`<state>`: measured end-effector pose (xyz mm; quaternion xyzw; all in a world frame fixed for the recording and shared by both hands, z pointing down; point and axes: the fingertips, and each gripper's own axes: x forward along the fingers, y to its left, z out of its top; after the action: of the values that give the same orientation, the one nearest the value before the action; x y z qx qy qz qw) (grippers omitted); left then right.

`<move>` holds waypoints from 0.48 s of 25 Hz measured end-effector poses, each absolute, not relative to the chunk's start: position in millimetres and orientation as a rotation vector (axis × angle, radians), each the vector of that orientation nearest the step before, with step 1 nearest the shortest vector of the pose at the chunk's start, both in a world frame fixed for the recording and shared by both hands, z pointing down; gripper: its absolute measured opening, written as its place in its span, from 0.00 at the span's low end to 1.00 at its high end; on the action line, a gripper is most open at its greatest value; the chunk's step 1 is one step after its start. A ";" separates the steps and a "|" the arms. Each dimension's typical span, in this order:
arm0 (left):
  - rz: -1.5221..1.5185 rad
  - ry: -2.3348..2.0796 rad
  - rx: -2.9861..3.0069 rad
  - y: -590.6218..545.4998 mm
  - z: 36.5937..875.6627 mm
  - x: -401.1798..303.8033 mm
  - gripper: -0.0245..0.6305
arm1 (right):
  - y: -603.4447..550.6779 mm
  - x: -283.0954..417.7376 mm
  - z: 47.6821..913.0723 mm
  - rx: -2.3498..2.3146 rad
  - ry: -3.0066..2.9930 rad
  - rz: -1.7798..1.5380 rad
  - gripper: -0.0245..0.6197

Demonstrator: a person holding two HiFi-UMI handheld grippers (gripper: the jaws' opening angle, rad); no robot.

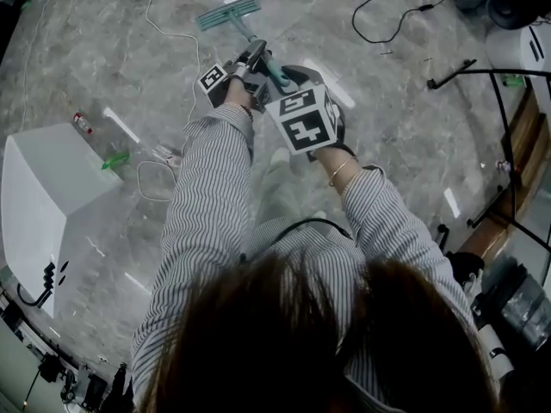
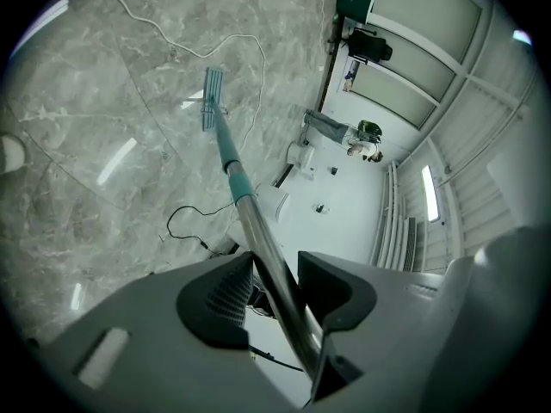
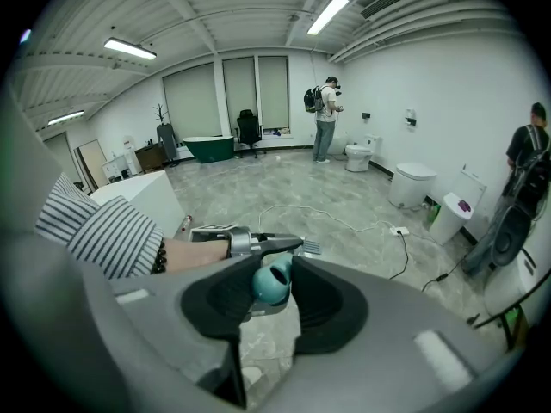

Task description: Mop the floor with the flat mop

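The flat mop's teal head [image 1: 227,13] lies on the grey marble floor ahead of me, and its pole [image 1: 250,37] slants back up to my hands. My left gripper [image 1: 247,61] is shut on the metal part of the pole [image 2: 274,269], below the teal sleeve [image 2: 232,166]; the mop head [image 2: 212,99] shows far down the pole. My right gripper [image 1: 291,80] is shut on the teal end of the handle [image 3: 272,282], just behind the left gripper [image 3: 234,243]. Striped sleeves cover both arms.
A white cabinet [image 1: 43,192] stands at the left, with a small bottle [image 1: 83,123] and a green item [image 1: 114,159] beside it. A white cable [image 1: 172,33] and a black cable [image 1: 387,26] trail over the floor. Black stands [image 1: 495,144] are at the right. People [image 3: 326,119] stand farther off.
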<state>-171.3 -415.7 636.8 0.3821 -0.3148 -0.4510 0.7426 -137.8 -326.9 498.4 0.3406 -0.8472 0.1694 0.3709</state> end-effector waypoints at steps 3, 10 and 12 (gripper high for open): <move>-0.984 -0.704 0.819 -407.5 639.6 -168.1 0.29 | -318.9 -134.0 501.8 0.860 -2.164 0.426 0.22; -1.003 -0.670 0.813 -358.6 638.1 -132.9 0.28 | -268.6 -100.3 503.3 0.826 -2.184 0.422 0.22; -0.991 -0.662 0.817 -332.4 637.3 -116.8 0.28 | -243.2 -84.1 502.7 0.811 -2.191 0.418 0.22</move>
<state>-116.8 -332.4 637.3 0.3737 -0.3028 -0.4537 0.7502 -84.1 -243.2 502.7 0.3168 -0.8558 0.1632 0.3749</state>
